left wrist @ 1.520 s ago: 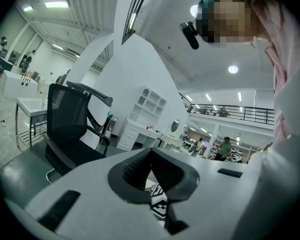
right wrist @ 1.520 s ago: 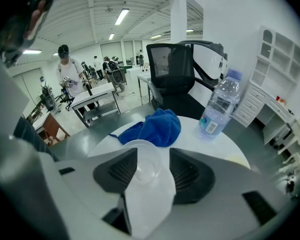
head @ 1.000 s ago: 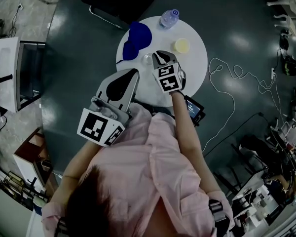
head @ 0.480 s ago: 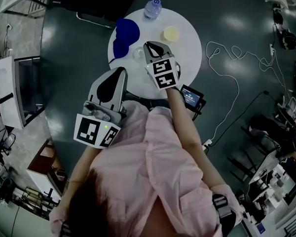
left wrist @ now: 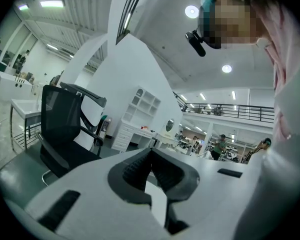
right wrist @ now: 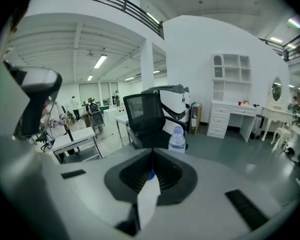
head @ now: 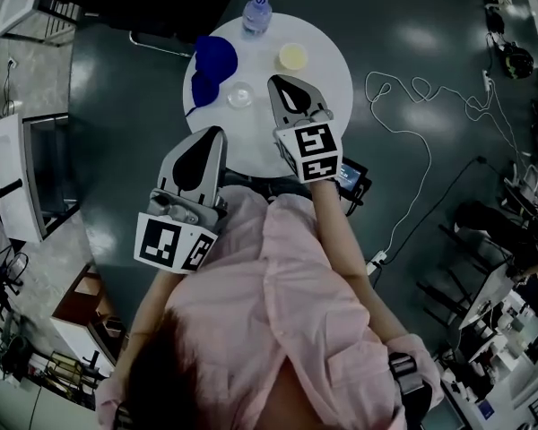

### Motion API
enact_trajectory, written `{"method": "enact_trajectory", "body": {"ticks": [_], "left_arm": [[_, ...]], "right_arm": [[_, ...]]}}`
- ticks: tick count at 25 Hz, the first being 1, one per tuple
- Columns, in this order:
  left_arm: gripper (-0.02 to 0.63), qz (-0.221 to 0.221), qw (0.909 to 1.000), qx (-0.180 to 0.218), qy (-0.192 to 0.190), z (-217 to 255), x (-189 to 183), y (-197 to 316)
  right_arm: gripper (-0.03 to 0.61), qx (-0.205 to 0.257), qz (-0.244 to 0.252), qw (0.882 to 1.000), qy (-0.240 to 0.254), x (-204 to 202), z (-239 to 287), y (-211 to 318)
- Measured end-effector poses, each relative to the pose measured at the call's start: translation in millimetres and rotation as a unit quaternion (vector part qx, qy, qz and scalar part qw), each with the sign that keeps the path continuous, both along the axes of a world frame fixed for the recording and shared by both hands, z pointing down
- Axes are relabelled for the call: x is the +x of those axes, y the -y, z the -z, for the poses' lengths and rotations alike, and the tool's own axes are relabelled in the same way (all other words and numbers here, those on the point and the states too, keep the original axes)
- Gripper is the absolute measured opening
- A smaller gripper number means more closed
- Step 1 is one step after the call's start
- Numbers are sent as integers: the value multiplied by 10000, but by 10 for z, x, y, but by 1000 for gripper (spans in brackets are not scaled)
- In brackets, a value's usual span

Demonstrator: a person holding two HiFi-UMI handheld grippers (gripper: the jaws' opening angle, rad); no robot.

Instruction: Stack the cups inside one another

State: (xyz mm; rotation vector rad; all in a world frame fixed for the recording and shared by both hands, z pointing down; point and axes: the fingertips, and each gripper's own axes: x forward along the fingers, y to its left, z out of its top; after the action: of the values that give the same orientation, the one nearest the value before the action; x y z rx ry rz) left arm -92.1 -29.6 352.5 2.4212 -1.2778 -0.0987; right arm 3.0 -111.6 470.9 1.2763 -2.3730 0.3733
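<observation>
- Now, the right gripper [head: 285,82], centre frame above the desk [head: 334,72], has just been closing: jaws together, nothing between them.
- Left gripper [head: 208,134], just left of it: jaws together, empty.

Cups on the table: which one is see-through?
The clear cup, right beside the blue object and left of the right hand-held gripper in the head view. The yellow cup is opaque and stands nearer the water bottle.

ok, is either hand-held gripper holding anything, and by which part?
Nothing is held. The left hand-held gripper and the right hand-held gripper, which has just closed, both show jaws together with nothing between. The clear cup sits on the table.
</observation>
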Motion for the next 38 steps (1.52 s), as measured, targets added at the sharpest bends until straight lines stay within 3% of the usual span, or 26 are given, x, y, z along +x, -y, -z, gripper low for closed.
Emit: {"method": "enact_trajectory", "body": {"ticks": [19, 30, 38], "left_arm": [[17, 101, 9994, 308, 107, 105, 479, -508], [17, 167, 9986, 464, 164, 69, 777, -727], [17, 222, 9987, 433, 128, 86, 889, -768]], "right_arm": [[31, 893, -785, 9900, 760, 1079, 895, -931], [31, 908, -788, 9888, 882, 1425, 915, -1357], [31, 819, -1048, 9858, 1028, 1632, 868, -1564]]}}
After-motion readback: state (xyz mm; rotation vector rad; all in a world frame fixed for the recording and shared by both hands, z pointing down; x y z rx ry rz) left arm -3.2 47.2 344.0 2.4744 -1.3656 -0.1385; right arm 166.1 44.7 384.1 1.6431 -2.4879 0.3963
